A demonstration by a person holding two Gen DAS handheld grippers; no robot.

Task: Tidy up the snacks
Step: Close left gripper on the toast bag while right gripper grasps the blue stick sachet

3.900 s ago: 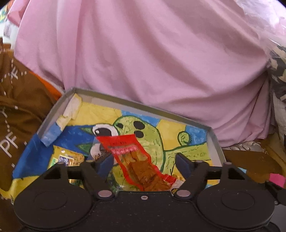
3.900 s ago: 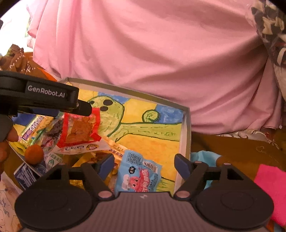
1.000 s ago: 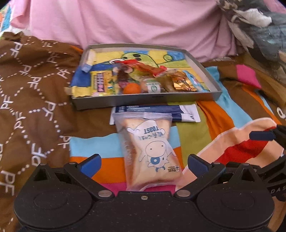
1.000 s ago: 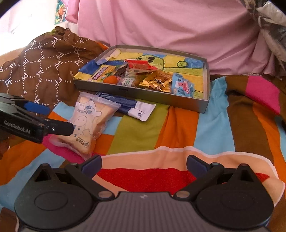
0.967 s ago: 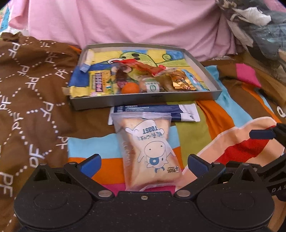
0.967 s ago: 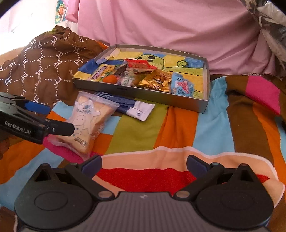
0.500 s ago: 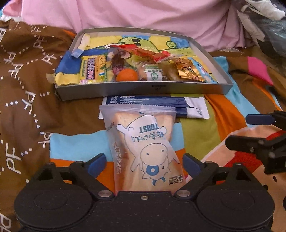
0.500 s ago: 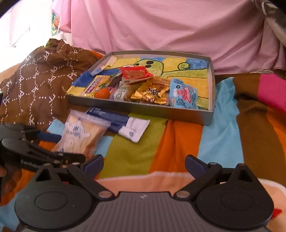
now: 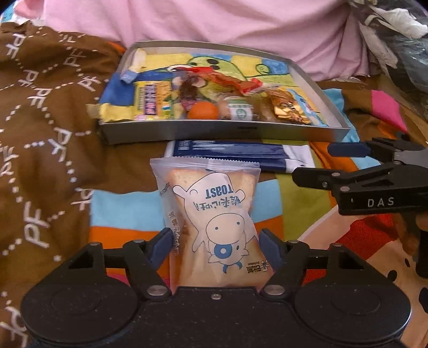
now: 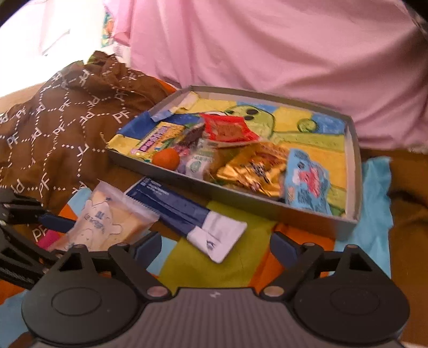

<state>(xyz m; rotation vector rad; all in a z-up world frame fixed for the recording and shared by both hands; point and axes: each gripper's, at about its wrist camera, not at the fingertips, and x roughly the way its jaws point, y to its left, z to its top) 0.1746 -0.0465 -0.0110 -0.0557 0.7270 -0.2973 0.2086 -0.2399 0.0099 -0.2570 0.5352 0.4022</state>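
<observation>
A clear toast packet with a cartoon cow lies on the striped blanket, just in front of the grey tray. My left gripper is shut on its near end, with both blue pads against its sides. A long blue and white packet lies between the toast and the tray wall. The tray holds several snacks: an orange ball, a gold packet, a red packet and a light blue packet. My right gripper hovers open over the blue and white packet, holding nothing.
A brown cloth printed with "PF" is bunched to the left of the tray. Pink fabric rises behind the tray. The right gripper reaches in from the right of the toast. Dark patterned bags sit at the far right.
Both grippers pulled back from the tray, then moved forward again. The left fingers narrowed around the toast packet. The right gripper swung nearer, over the blue and white packet.
</observation>
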